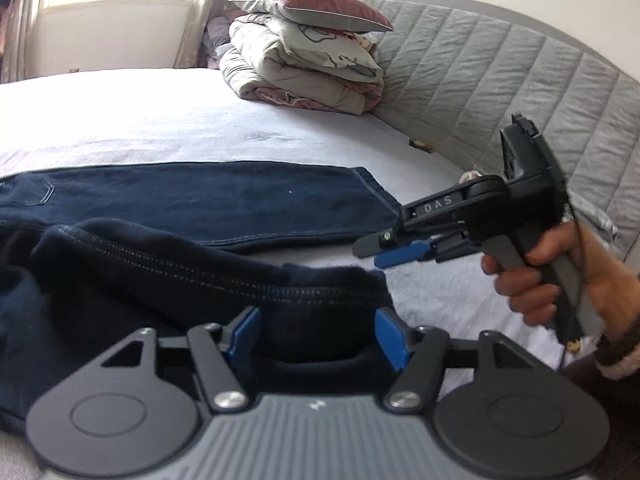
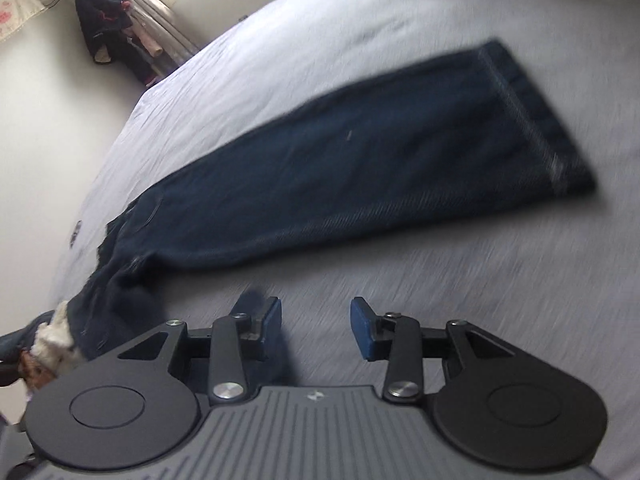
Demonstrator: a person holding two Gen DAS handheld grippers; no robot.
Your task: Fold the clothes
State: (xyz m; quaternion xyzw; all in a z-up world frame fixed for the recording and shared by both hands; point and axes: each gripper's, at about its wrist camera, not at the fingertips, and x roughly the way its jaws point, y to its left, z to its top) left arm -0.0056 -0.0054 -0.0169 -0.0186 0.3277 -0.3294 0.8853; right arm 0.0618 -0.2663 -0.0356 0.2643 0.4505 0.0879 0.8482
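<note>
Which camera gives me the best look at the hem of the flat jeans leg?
The right wrist view: the hem shows its whole width with stitching visible, though motion-blurred. The left wrist view shows the hem smaller, at a shallow angle, its near corner close behind the right gripper.

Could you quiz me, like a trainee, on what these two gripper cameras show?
1. True or false: the far leg of the jeans lies flat on the bed.
2. Which gripper has dark cloth between its fingers: A the left gripper, B the right gripper?
3. What is stacked by the headboard?

Key: 1 true. 2 A; its pads stand apart, not pressing. 3 folded bedding with a pillow on top.
</note>
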